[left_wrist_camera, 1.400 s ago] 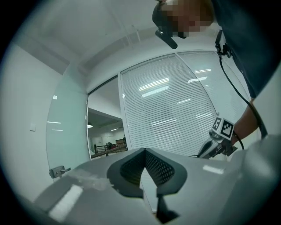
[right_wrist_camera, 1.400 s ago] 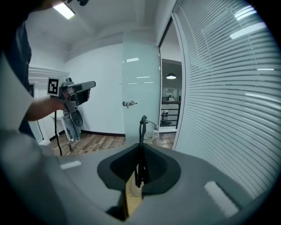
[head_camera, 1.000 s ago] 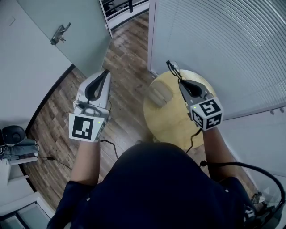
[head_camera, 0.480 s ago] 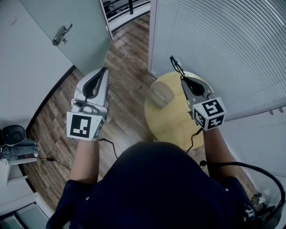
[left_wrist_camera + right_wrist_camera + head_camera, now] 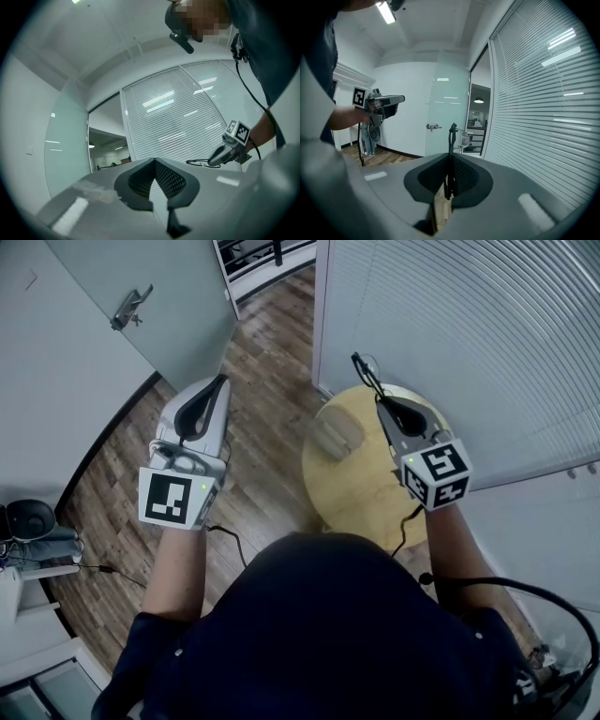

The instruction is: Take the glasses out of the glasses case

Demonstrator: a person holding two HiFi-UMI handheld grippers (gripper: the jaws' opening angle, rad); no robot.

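My right gripper is shut on a temple arm of the black-framed glasses and holds them in the air above the far edge of the round wooden table. In the right gripper view the thin arm runs up between the pads, and the glasses stick out past them. The pale grey glasses case lies on the table, left of and below the glasses. My left gripper hangs over the floor, left of the table, shut with nothing in it. The left gripper view shows the right gripper with the glasses.
A wall of white blinds stands just behind the table. A glass door with a metal handle is at the far left. Wood floor lies between the grippers. A cable trails from my right arm.
The right gripper has lifted the glasses slightly up and away. The left gripper has barely moved, and the case lies where it was.
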